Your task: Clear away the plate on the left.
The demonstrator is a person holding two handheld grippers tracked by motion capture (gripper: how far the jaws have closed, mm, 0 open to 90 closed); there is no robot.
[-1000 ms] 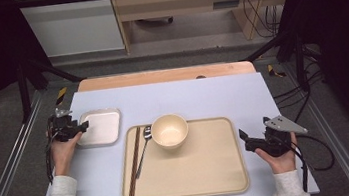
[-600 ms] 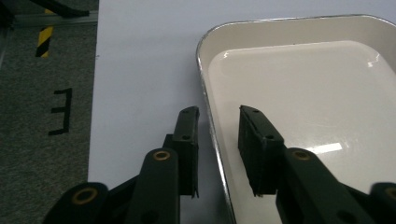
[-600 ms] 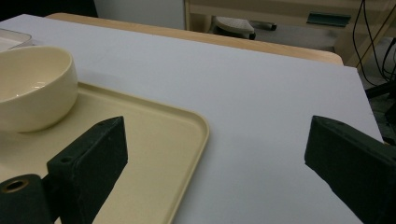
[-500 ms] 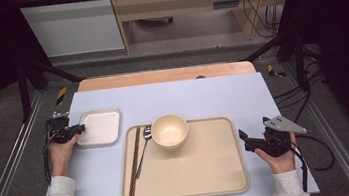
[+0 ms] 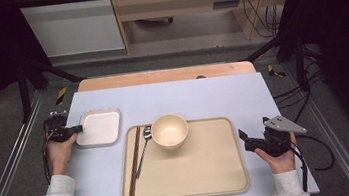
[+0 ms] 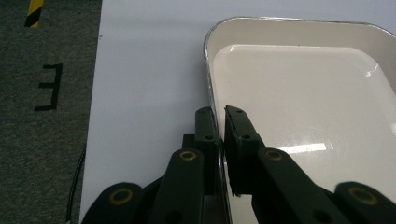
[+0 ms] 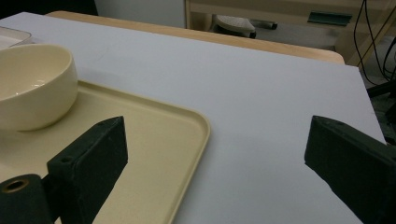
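In the left gripper view the white dish is cut off at the right and bottom edges, so its far side and near corners are not seen there; the black jaws cover the stretch of rim they hold. The left gripper has just been closing its jaws, and they now pinch the dish's left rim, one jaw outside the wall and one inside. From the high view the same left gripper meets the white dish at its left edge, near the left edge of the tabletop; the contact itself is too small to make out there. The dish is shallow, square with rounded corners, and holds nothing.

The right gripper hangs over the right part of the tabletop, just beside the right rim of the tan tray, its jaws spread wide with nothing between them. In the right gripper view the right gripper shows both jaws cut off at the bottom edge, and the cream bowl is cropped at the left.

The tray lies at the near edge of the tabletop. In it the cream bowl stands at the far rim, empty as far as its inside shows. A spoon lies left of the bowl, its head touching or just beside the bowl's foot; which, I cannot tell. Dark chopsticks lie along the tray's left side.
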